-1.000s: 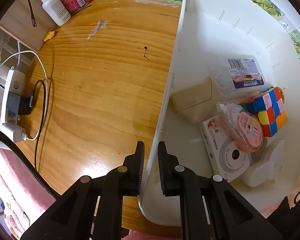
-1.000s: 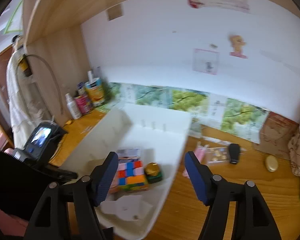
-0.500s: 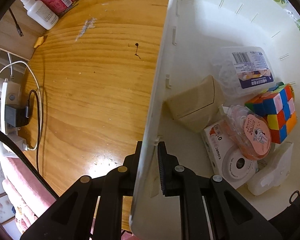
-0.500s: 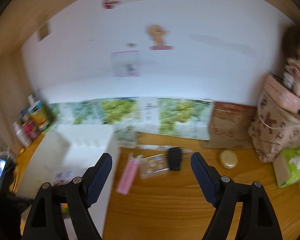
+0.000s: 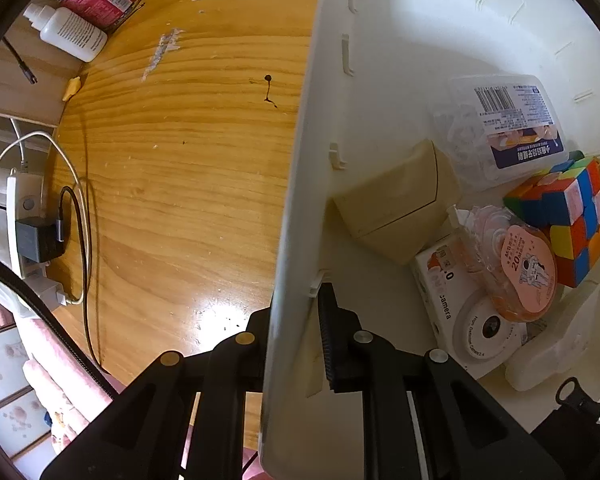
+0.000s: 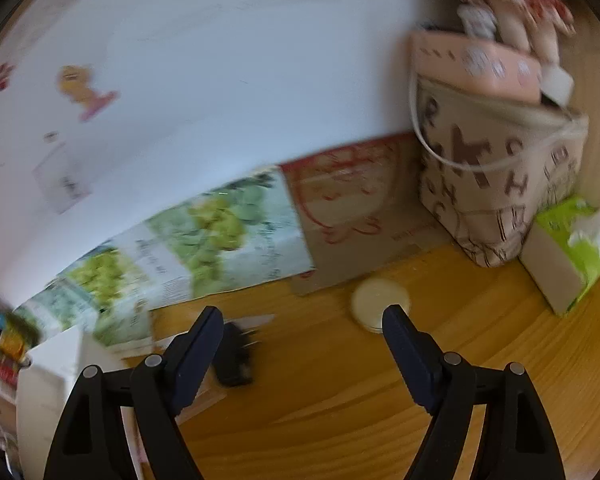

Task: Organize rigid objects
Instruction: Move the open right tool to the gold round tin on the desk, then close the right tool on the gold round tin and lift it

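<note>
Left claw [image 5: 298, 304]: pointed straight down, astride the near end of the white bin's [image 5: 372, 40] left wall, one finger outside and one inside; pinches that wall, though lightly by the look of it.
Reason for that hold: likely to steady the bin on the worktop [image 5: 188, 168] so nothing shoves it while more items go in.
Bin contents: crowded into the near right part. Rubik's cube [image 5: 572, 220] at the right, clear plastic case [image 5: 508, 128] just beyond it, tan box [image 5: 396, 200] tilted nearest the left wall, pink correction-tape dispenser [image 5: 516, 272] lying on top of a white camera box [image 5: 460, 312]. Far half of the bin bare, so room left.
Right claw [image 6: 303, 312]: spread wide, nothing between the fingers, aimed down and forward over the worktop to the right of the bin.
Loose items on that side: round cream case [image 6: 374, 300] just past the right fingertip, near the far edge; blurred black object [image 6: 232, 356] beside the left fingertip, kind not clear.
Step in hand: probably a reach for the next rigid item, with the wide spread suited to either one.
Risk: view smeared by motion, so final line-up hard to judge; green tissue box [image 6: 568, 252] and patterned tote bag [image 6: 500, 184] at far right well clear of the reach.
</note>
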`<act>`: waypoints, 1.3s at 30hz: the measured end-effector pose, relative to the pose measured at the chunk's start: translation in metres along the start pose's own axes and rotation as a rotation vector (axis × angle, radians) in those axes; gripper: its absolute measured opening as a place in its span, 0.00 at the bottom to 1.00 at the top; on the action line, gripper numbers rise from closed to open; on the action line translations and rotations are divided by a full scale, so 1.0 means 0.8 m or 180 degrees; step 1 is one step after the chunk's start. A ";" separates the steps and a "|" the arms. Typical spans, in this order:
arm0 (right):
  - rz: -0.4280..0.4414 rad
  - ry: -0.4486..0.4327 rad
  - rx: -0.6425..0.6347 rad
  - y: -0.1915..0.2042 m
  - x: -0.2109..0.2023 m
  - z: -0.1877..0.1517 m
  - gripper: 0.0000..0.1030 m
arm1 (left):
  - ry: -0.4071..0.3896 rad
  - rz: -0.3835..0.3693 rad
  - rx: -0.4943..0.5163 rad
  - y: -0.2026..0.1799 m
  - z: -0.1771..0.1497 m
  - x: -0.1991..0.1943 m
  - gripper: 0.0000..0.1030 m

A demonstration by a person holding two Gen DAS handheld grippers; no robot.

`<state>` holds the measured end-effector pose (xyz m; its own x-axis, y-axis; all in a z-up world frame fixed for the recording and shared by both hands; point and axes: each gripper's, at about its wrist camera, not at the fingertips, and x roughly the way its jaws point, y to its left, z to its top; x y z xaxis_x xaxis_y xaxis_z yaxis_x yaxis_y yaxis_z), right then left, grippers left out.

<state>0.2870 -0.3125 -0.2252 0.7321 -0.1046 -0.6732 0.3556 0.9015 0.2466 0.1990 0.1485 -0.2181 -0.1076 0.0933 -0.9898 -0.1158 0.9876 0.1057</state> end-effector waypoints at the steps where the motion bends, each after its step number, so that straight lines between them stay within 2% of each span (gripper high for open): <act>1: -0.0047 0.0023 0.0030 -0.004 0.007 0.000 0.80 | 0.0016 0.0011 0.0006 -0.001 0.001 0.001 0.17; 9: -0.0368 0.0247 0.0137 -0.035 0.062 -0.002 0.80 | 0.0127 0.0061 -0.0004 -0.016 0.019 0.011 0.17; 19: -0.0535 0.0431 0.0290 -0.056 0.101 -0.014 0.80 | 0.0200 0.0062 -0.0081 -0.012 0.027 0.017 0.18; 33: -0.0907 0.0263 0.0066 -0.044 0.120 -0.021 0.80 | 0.0284 0.0074 -0.0145 -0.005 0.033 0.020 0.19; 39: -0.0970 0.0176 0.0039 -0.046 0.128 -0.019 0.71 | 0.0269 0.0058 -0.0153 0.000 0.030 0.019 0.19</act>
<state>0.3398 -0.3504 -0.3135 0.5579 -0.3461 -0.7543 0.5611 0.8270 0.0356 0.2215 0.1527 -0.2359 -0.1926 0.0982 -0.9763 -0.1601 0.9785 0.1301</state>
